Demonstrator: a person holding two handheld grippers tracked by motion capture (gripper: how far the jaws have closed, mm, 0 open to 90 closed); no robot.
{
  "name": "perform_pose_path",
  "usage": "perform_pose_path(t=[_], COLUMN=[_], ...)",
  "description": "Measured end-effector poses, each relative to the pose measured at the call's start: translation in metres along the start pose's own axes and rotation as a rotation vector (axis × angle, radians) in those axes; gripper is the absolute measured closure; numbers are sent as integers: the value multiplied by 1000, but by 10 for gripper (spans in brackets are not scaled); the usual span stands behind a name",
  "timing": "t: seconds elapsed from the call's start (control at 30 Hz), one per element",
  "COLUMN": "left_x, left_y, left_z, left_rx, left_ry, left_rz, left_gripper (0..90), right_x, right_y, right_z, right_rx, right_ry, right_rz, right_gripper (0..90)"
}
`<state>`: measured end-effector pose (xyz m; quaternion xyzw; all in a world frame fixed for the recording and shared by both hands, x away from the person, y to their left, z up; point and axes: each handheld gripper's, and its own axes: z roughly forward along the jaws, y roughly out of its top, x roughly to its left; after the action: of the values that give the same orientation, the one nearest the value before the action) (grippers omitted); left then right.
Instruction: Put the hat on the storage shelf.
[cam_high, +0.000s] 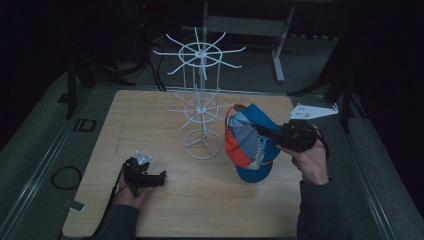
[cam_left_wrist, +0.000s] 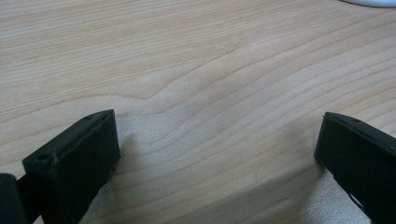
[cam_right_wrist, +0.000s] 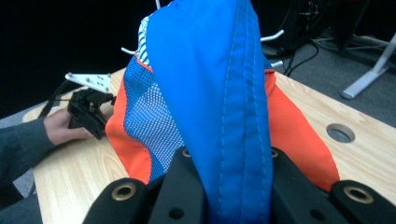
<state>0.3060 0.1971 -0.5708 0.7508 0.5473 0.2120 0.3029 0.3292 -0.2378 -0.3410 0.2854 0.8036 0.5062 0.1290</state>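
While your right gripper pinches the blue fabric of the baseball cap between its black jaws, the cap hangs lifted off the wooden table, just to the right of the white wire display rack. From the right gripper view, the blue panel runs up between the jaws, with orange panels and blue mesh spreading to either side. Your left gripper rests low on the table near its front left, well apart from the cap, and its jaws are spread wide over bare wood with nothing between them.
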Motion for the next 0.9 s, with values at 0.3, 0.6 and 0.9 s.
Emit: perform_pose_path(t=[0.3,0.6,0.9], left_x=[0,0,0], left_y=[0,0,0], left_z=[0,0,0], left_rx=[0,1,0], left_ry=[0,0,0], left_rz=[2,2,2], left_gripper=[1,1,1], right_x=[0,5,7], right_y=[7,15,22], right_z=[-2,2,1], right_rx=[-38,-44,-59], right_ry=[24,34,32], right_rz=[10,-19,-28], right_gripper=[874,874,874])
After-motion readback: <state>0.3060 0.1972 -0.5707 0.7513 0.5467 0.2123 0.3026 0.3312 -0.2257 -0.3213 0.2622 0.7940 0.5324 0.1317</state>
